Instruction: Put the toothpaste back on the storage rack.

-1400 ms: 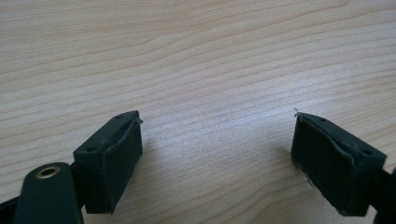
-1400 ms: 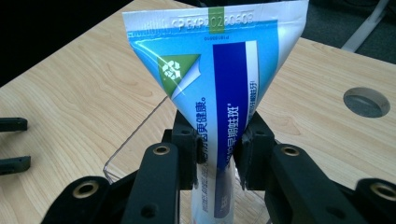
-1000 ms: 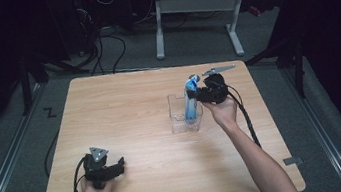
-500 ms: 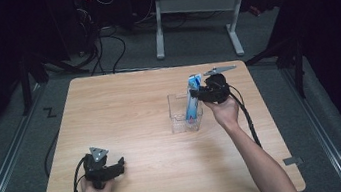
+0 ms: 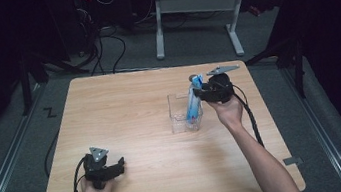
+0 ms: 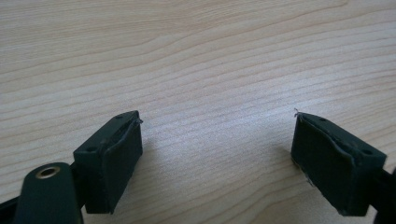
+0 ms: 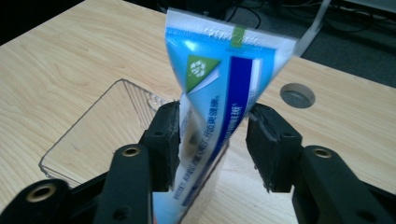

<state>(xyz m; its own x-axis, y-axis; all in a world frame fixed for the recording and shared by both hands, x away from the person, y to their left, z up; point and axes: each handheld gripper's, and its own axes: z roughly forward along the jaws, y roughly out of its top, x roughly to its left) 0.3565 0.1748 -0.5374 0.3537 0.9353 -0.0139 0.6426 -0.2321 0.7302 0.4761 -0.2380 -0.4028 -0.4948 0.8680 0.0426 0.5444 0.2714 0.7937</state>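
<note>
standing upright in clear box: blue-white tube, crimped top.

You are working over a pale matt wood-grain table; the clear glossy plastic box is holding a shiny blue plastic tube, and your gripper pads are looking matt and rubbery.

Dim room: grey carpet floor, a white-legged desk at top centre, cables upper left.
</note>
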